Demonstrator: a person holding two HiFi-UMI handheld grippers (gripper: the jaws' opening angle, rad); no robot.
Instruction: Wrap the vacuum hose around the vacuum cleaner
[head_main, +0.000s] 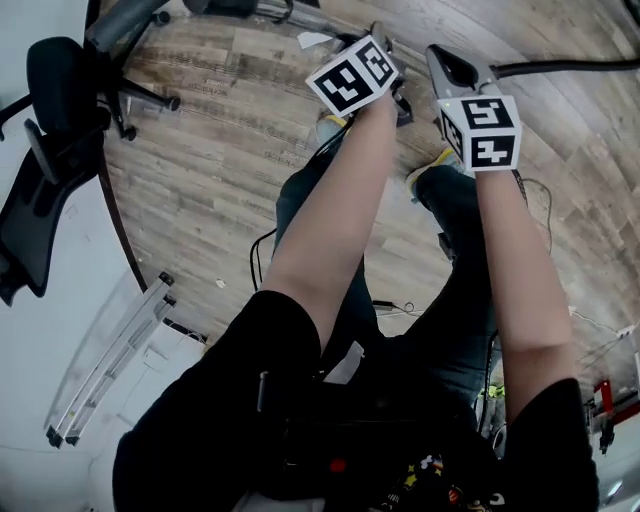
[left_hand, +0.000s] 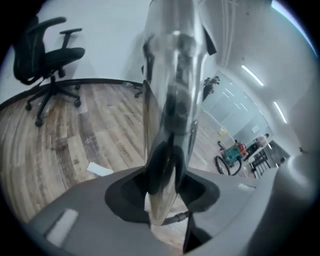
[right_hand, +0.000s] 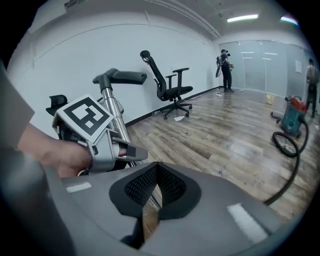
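Left tool (left_hand: 162, 192) tight on chrome tube (left_hand: 175, 75) (right tool (right_hand: 154, 197), jaws together)

Metal tube (left_hand: 172, 75) ahead; open floor (left_hand: 75, 145) beyond.

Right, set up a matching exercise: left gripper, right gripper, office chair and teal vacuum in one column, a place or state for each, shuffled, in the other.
1. left gripper
2. right gripper
3. office chair
4. teal vacuum

A. stands by the white wall
B. shut, nothing between
C. out on the wooden floor, black hose beside it
D. shut on the metal tube

Pairs: 1-D, 2-B, 3-A, 4-C.
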